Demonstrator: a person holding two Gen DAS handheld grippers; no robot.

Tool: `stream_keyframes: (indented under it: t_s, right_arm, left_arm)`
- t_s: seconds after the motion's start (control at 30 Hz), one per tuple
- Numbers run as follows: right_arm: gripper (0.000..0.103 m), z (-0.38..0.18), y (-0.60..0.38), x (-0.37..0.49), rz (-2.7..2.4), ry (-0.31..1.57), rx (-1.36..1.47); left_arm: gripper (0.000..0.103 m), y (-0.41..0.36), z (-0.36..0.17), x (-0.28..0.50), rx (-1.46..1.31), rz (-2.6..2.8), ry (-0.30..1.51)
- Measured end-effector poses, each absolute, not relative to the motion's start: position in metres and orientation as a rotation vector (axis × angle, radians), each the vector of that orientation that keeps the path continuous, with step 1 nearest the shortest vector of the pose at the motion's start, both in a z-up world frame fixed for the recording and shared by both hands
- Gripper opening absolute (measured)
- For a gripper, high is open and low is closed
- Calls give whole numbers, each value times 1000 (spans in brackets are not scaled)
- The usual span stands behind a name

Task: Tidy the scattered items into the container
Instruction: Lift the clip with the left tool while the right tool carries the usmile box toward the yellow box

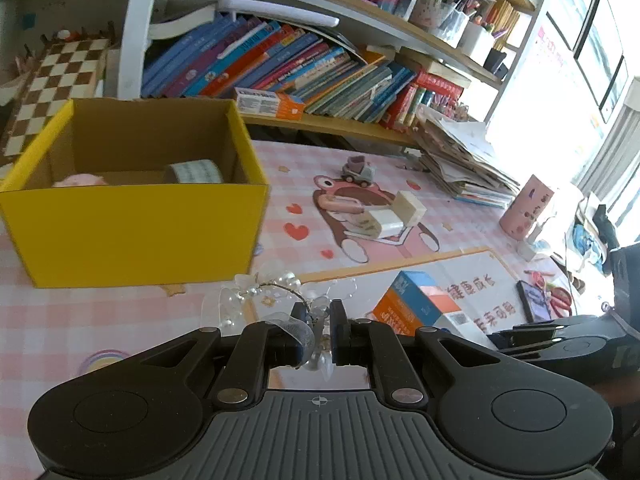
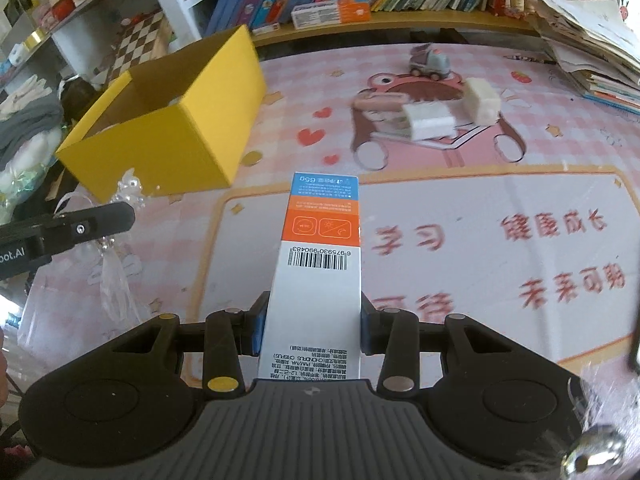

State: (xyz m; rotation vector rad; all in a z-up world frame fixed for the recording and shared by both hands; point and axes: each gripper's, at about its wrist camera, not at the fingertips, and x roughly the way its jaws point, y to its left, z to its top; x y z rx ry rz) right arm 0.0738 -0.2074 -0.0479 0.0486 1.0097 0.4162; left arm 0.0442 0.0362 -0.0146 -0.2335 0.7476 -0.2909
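My left gripper [image 1: 319,318] is shut on a clear beaded hair ornament [image 1: 276,288] with ribbon, held just in front of the yellow cardboard box [image 1: 136,232]. The box holds a tape roll [image 1: 194,172] and a pink item [image 1: 80,180]. My right gripper [image 2: 310,330] is shut on a white, orange and blue carton [image 2: 320,256], held above the mat; the carton also shows in the left wrist view [image 1: 420,304]. The yellow box [image 2: 168,136] lies to its upper left. A toy car [image 1: 358,172], two white blocks [image 1: 408,206] and a small tape item [image 1: 366,222] lie on the mat.
A bookshelf [image 1: 320,120] full of books runs behind the table. A stack of papers [image 1: 460,160] and a pink cup [image 1: 526,206] stand at the right. A chessboard [image 1: 60,80] leans behind the box. The pink checked mat [image 2: 480,208] covers the table.
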Motion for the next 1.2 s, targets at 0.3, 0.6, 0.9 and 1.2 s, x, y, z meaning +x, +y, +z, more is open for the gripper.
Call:
stream_keyframes:
  t_s: [0.3, 0.6, 0.9, 1.2]
  right_arm:
    - [38, -47, -154, 55, 455, 1012, 3]
    - [38, -48, -115, 51, 513, 1024, -71]
    - [38, -45, -86, 50, 569, 1012, -139]
    - [38, -44, -67, 51, 615, 1003, -184]
  left_arm:
    - [11, 83, -10, 20, -255, -263, 717]
    - [11, 113, -12, 10, -299, -224, 700]
    - [11, 136, -7, 8, -330, -201, 663]
    - [11, 149, -1, 9, -345, -193, 643]
